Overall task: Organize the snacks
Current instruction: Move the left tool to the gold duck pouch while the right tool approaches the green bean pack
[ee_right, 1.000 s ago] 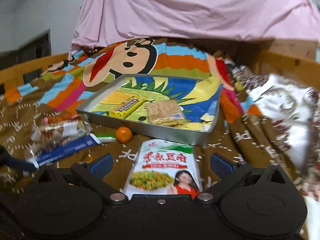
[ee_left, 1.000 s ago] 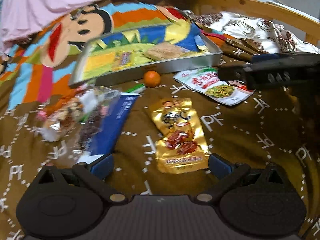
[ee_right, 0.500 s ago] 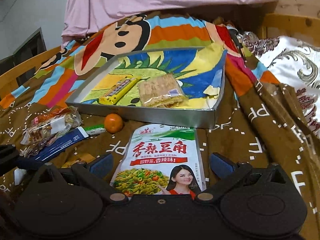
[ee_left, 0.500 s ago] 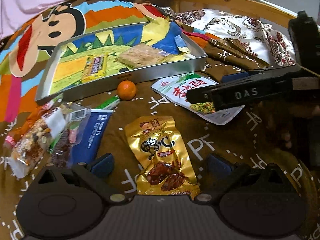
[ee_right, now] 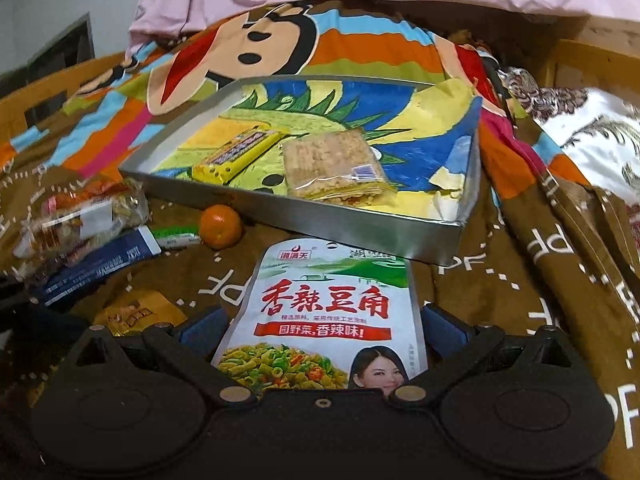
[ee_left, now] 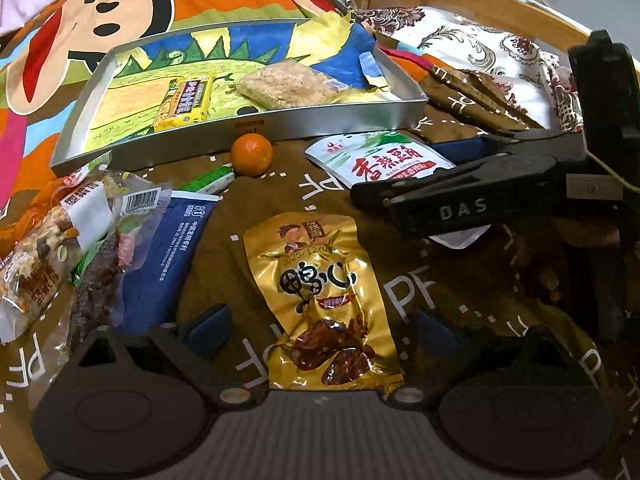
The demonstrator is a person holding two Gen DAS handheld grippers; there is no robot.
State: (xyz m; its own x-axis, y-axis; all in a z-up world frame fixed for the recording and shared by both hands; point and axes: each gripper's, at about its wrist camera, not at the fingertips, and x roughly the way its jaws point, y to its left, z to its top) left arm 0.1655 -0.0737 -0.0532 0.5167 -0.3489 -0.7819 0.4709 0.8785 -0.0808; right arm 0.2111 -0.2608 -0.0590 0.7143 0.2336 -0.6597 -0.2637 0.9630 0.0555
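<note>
In the left wrist view, the left tool (ee_left: 320, 328) hovers low over a brown blanket (ee_left: 440, 292) with its blue-padded fingers spread wide, and a gold snack pouch (ee_left: 320, 300) lies flat between them, its lower end reaching under the tool body; neither pad clearly touches it. To the left of that pouch lie a dark blue packet (ee_left: 168, 252) and a clear bag of mixed nuts (ee_left: 52, 240). Farther off a small orange (ee_left: 251, 154) sits just in front of a shallow metal tray (ee_left: 320, 120), which holds a yellow bar (ee_left: 184, 104) and a wrapped cracker block (ee_left: 286, 86). The right tool (ee_left: 420, 184) reaches in from the right over a white and green pouch (ee_left: 376, 158). In the right wrist view, the right tool (ee_right: 320, 328) is also spread wide, its fingers flanking the white and green pouch (ee_right: 328, 304), which lies flat on the blanket with its top edge near the tray (ee_right: 400, 236) wall. The orange (ee_right: 220, 226) sits to the left of the pouch, just beside the tray, and the gold snack pouch (ee_right: 136, 312) shows only a corner at the lower left.
</note>
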